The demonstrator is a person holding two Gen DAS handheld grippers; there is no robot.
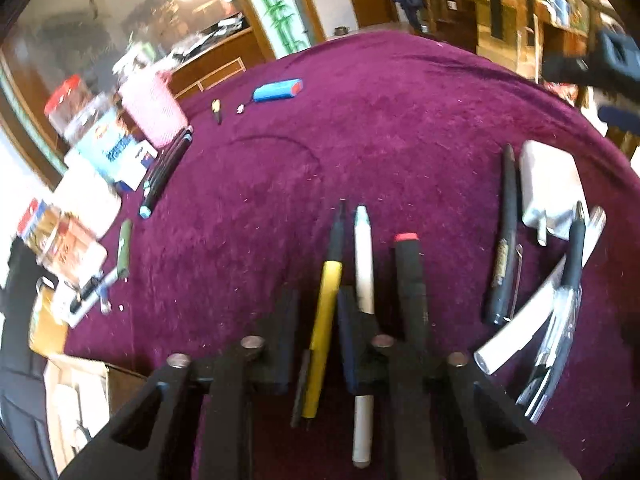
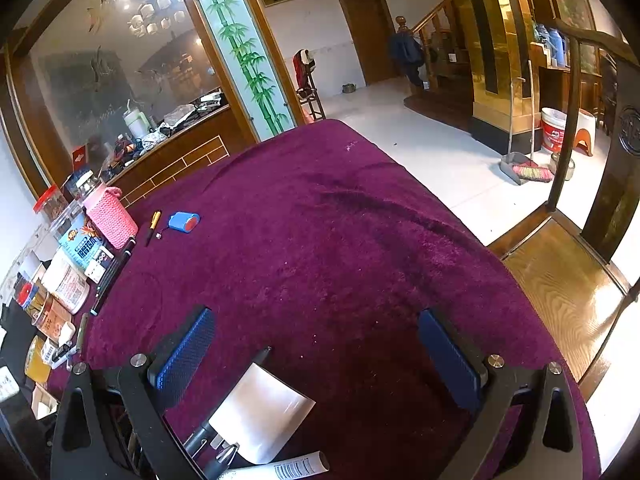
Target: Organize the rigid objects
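left gripper (image 1: 316,320) clamped on yellow pen (image 1: 326,320) | right gripper (image 2: 316,356) open, empty | step: lining pens | next: set beside white pen (image 1: 364,264)

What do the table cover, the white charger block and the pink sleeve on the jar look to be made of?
Table cover: plush fabric, probably velvet or short pile; brushed streaks and lint show on it.
White charger block: smooth hard plastic with a soft sheen, metal prongs at one end.
Pink sleeve: knitted or crocheted yarn, judging by its ribbed stitch texture.
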